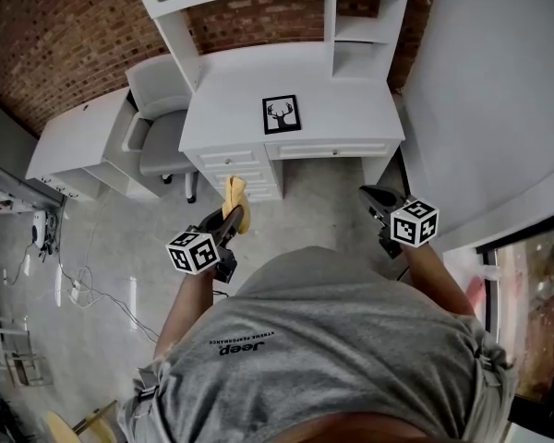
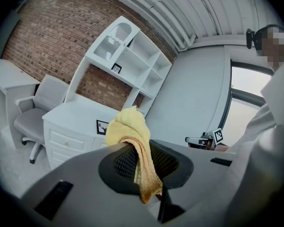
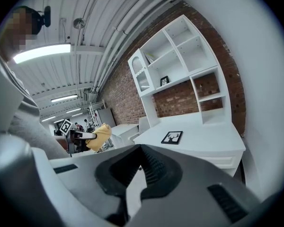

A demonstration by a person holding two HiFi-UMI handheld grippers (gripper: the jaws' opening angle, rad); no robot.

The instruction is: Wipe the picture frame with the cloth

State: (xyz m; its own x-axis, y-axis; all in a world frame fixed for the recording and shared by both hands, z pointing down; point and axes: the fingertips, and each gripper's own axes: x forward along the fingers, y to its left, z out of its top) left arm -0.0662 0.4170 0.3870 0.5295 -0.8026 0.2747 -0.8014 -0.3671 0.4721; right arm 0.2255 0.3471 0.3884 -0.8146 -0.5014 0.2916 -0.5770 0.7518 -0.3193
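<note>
Currently the left gripper point(image 1: 228, 221) clamps a soft, limp yellow cloth point(image 1: 235, 198). The right gripper point(image 3: 141, 168) is closed and empty. The deer picture frame point(image 1: 281, 114) lies flat on the desk point(image 1: 351, 109). It is probably light, rigid and slidable, so steady it by its border.

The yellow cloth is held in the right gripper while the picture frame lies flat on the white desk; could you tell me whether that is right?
Not quite: the yellow cloth is held in the left gripper, as the left gripper view shows. The picture frame does lie flat on the white desk.
</note>
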